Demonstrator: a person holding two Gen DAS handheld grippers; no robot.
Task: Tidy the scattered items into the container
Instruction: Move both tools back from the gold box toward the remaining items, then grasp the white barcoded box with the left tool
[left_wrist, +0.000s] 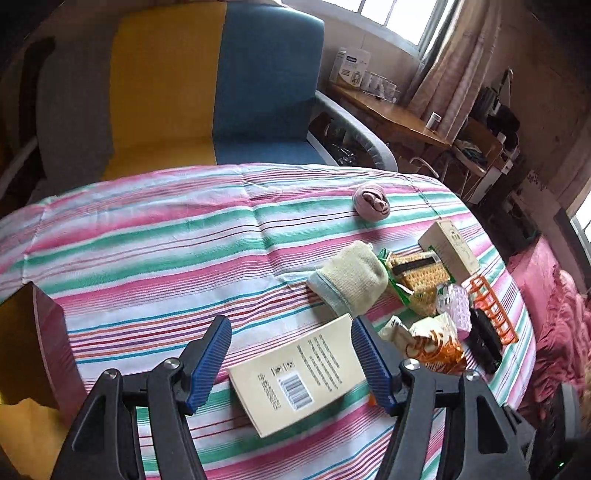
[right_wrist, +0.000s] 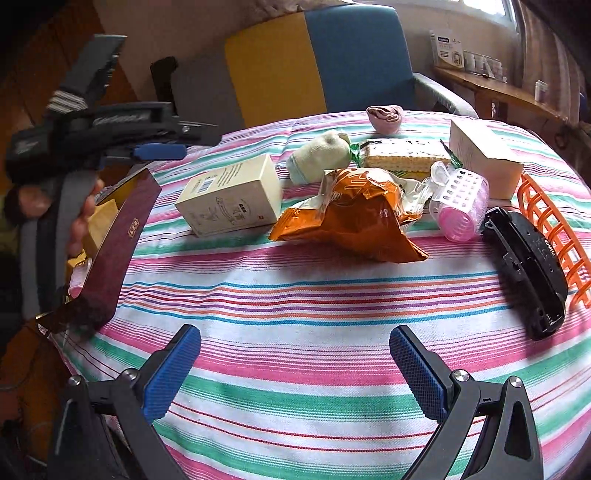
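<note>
Directly below our spread left gripper (left_wrist: 291, 363) lies the cream box (left_wrist: 301, 373), ungrasped, between the blue pads. Only our right view shows the maroon container (right_wrist: 110, 243) at the bed's left edge; our right gripper (right_wrist: 295, 373) gapes empty over bare striped bedspread (right_wrist: 295, 295).

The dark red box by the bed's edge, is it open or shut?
Open. The dark red box has no lid on, and the right wrist view looks inside at its yellow lining and something pink in there.
</note>
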